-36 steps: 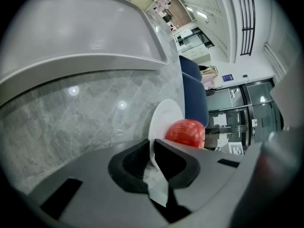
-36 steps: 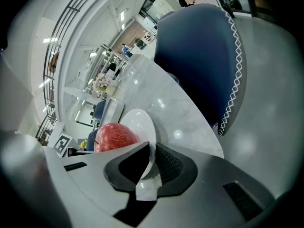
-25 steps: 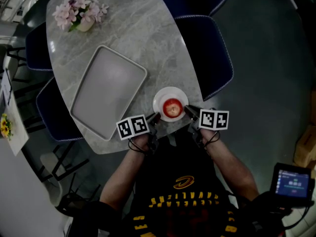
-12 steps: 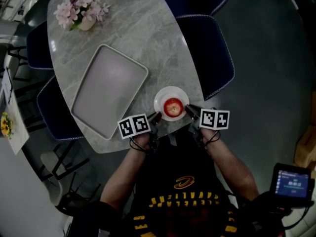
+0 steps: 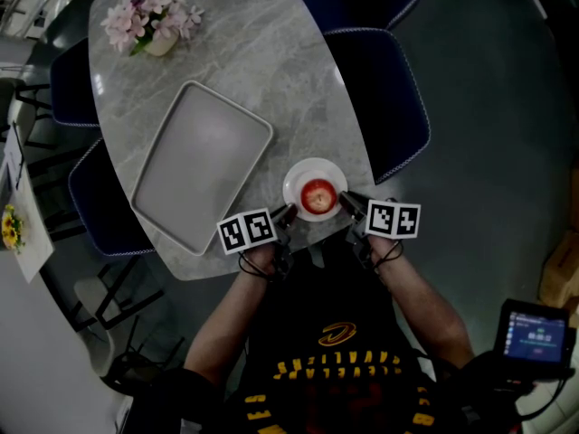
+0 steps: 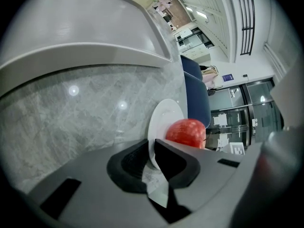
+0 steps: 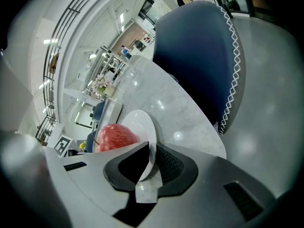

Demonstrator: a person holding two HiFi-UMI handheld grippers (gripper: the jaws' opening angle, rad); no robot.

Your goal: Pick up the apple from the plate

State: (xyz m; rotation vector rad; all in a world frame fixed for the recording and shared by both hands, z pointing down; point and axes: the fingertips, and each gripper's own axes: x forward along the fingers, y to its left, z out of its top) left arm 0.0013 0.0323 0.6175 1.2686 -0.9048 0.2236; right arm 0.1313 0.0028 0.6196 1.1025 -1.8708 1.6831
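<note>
Finding 1: nothing has shifted over the last second, and both claws are stationary. The left claw [image 6: 153, 148] is clenched on the plate [image 5: 308, 166] rim at the near edge of the desk [image 5: 271, 52]. The apple [image 5: 317, 194] sits untouched at the plate's centre: red, pale-speckled, round and whole. The right claw [image 7: 151, 151] is clenched on the opposite rim. In my judgement, the pick has not begun.

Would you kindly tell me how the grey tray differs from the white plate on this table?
The grey tray is rectangular and looks far larger; the white plate is round. The tray carries nothing, while the plate holds a red apple. The left gripper and right gripper each clamp the plate's rim; the tray is untouched. Both lie flat on the marble table.
</note>
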